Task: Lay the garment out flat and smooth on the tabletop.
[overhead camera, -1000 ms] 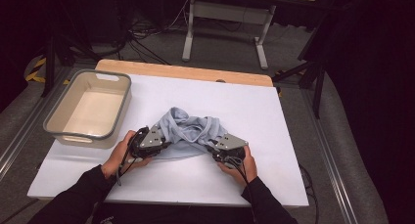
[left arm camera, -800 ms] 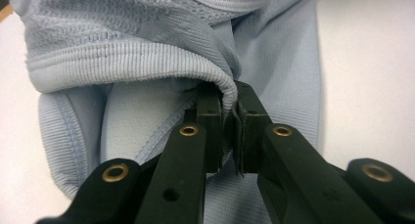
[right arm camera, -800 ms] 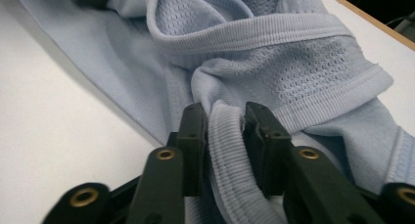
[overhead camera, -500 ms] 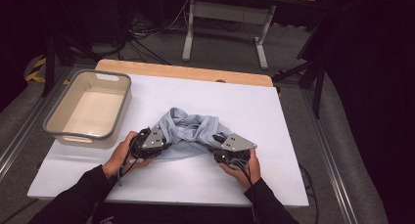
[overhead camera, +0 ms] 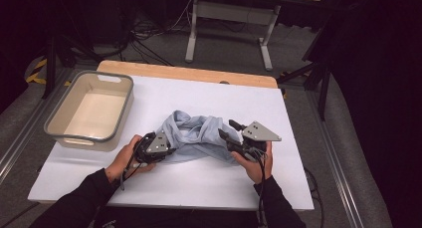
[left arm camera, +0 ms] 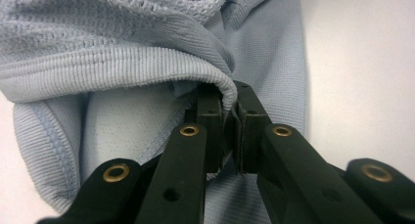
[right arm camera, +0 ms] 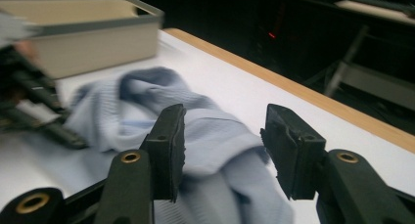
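A crumpled light-blue garment [overhead camera: 196, 136] lies in the middle of the white table top [overhead camera: 164, 96]. At its left edge my left gripper [overhead camera: 161, 143] is shut on a ribbed hem of the garment [left arm camera: 147, 70], the fold pinched between the two pads [left arm camera: 210, 111]. My right gripper [overhead camera: 230, 130] hovers above the garment's right end, its jaws having just been opening. In the right gripper view the right gripper [right arm camera: 222, 148] stands apart with nothing pressed between the pads, the blue garment [right arm camera: 210, 131] lying below and beyond them.
A beige plastic bin [overhead camera: 92, 111] with a grey rim stands at the table's left, also seen in the right gripper view as the bin [right arm camera: 73, 26]. A wooden strip [overhead camera: 189, 73] edges the far side. A metal stand [overhead camera: 231, 19] and cables lie on the floor beyond.
My right gripper has let go of the garment's right end, opened its jaws and risen off the cloth. The left gripper has kept its hold and place.
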A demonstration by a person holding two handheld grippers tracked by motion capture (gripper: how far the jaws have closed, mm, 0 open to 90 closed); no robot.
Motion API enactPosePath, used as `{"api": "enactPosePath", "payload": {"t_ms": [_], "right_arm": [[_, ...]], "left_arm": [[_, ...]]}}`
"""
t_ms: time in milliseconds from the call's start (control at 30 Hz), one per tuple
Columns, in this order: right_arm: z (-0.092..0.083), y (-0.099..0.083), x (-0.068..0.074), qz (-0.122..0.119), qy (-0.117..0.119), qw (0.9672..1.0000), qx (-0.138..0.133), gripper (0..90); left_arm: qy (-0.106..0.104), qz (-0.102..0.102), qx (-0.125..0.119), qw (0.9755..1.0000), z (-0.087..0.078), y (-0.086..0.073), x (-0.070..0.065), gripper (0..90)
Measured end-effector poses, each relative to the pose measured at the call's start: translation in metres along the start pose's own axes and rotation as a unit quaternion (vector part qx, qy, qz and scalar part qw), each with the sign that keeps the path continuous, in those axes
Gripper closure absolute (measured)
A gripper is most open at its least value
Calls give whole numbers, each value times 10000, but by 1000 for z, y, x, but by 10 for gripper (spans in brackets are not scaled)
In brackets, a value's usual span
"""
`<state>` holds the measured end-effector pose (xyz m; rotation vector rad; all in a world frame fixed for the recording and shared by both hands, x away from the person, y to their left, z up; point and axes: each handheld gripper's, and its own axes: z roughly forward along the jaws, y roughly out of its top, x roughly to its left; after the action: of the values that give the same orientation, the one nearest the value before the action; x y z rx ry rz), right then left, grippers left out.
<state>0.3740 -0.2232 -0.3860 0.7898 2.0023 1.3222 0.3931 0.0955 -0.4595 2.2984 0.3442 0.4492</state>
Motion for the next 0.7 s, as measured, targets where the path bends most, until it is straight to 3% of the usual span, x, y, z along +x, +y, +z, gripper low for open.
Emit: {"api": "enactPosePath", "payload": {"t_ms": [67, 100, 200, 267, 400, 467, 500, 533, 667, 700], "right_arm": [[2, 1, -1, 72, -33, 10000, 42, 497], [12, 4, -5, 278, -15, 9992, 289, 451], [20, 4, -5, 383, -9, 9982, 451, 448], [28, 3, -7, 591, 105, 9964, 602, 433], [44, -5, -10, 935, 271, 9904, 983, 375], [51, -11, -13, 1175, 404, 9856, 1146, 355], [51, -11, -13, 1175, 404, 9856, 1146, 355], [54, -15, -16, 1398, 477, 9816, 1209, 361], [54, -16, -18, 1467, 663, 9803, 1142, 450], [54, -16, -17, 1428, 861, 9798, 1099, 552]], "left_arm": [[-17, 12, -7, 10000, 1, 0, 0, 842], [-32, 26, 4, 10000, 1, 0, 0, 843], [-52, 58, 43, 10000, 1, 0, -1, 844], [-71, 87, 39, 9999, 2, 0, -2, 843], [-82, 92, 45, 9999, 1, 0, -2, 844], [-90, 137, 64, 9998, 2, 0, -2, 844], [-90, 137, 64, 9998, 2, 0, -2, 843], [-94, 139, 78, 9998, 1, 1, -3, 843], [-95, 130, 91, 9998, 1, 1, -3, 833], [-108, 135, 67, 9998, 1, 1, -2, 827]]}}
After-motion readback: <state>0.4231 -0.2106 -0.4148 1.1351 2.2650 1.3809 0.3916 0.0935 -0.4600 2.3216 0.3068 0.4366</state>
